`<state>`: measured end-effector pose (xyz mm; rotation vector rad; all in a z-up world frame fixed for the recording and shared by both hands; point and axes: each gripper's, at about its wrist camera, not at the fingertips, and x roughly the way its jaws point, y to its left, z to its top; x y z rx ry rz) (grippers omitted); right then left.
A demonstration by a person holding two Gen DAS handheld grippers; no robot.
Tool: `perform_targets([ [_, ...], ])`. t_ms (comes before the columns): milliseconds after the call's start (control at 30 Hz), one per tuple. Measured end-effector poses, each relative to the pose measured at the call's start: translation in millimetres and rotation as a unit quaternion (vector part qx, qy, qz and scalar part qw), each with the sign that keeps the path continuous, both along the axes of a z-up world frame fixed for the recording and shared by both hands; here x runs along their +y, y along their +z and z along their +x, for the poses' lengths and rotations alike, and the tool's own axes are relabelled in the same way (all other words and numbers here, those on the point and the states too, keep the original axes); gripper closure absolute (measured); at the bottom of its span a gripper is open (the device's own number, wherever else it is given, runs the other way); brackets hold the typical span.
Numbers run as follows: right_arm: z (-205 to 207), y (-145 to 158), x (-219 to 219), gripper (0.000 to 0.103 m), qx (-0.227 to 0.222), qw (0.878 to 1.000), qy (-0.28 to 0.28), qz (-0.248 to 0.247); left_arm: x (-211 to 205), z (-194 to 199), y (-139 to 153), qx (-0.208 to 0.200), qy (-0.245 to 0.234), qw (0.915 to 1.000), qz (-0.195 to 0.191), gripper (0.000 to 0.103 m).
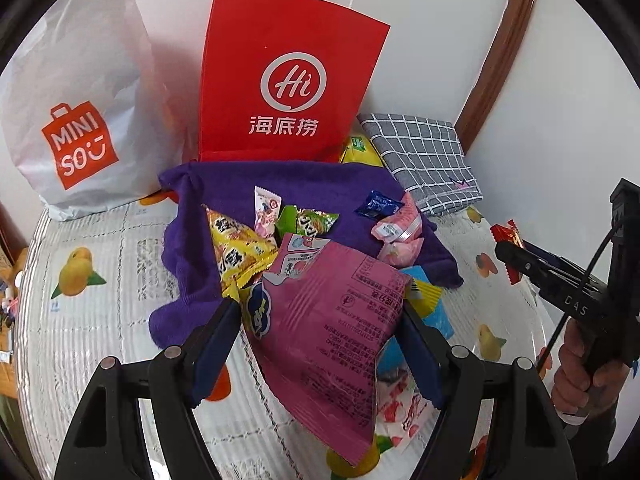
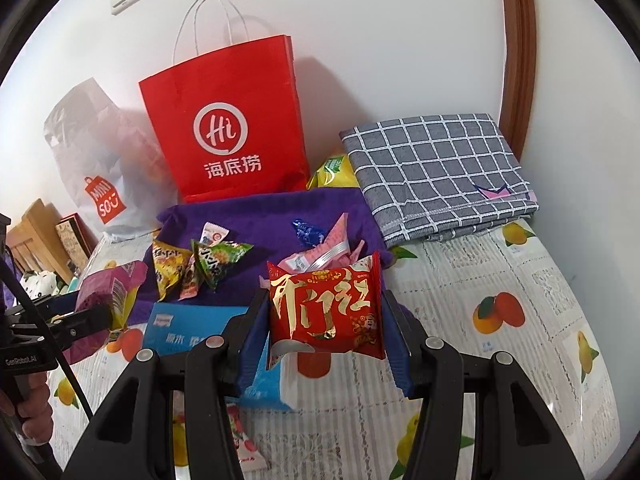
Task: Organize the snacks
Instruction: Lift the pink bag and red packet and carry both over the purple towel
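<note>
A red paper bag (image 2: 224, 136) is showing a white logo. The folded cloth (image 2: 436, 176) is wearing grey with white checks. A purple towel (image 1: 304, 184) is lying on a white tablecloth (image 2: 520, 288) printed with orange and yellow fruit.

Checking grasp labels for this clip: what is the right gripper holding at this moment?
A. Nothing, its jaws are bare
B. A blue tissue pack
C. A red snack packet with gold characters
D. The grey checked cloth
C: in the right wrist view, the right gripper has its pads pressed on both sides of the red snack packet, lifted above the fruit-print tablecloth.
</note>
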<state>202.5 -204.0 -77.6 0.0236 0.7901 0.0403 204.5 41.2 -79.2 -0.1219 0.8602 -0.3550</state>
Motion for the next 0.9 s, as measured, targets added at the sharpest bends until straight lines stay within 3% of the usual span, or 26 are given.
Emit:
perform_targets([
  [900,47,-17,4,0.050,0.003,1.000,-0.020,0.008,22,41,-21,0.006,0.027,0.9995,-0.015,0.027],
])
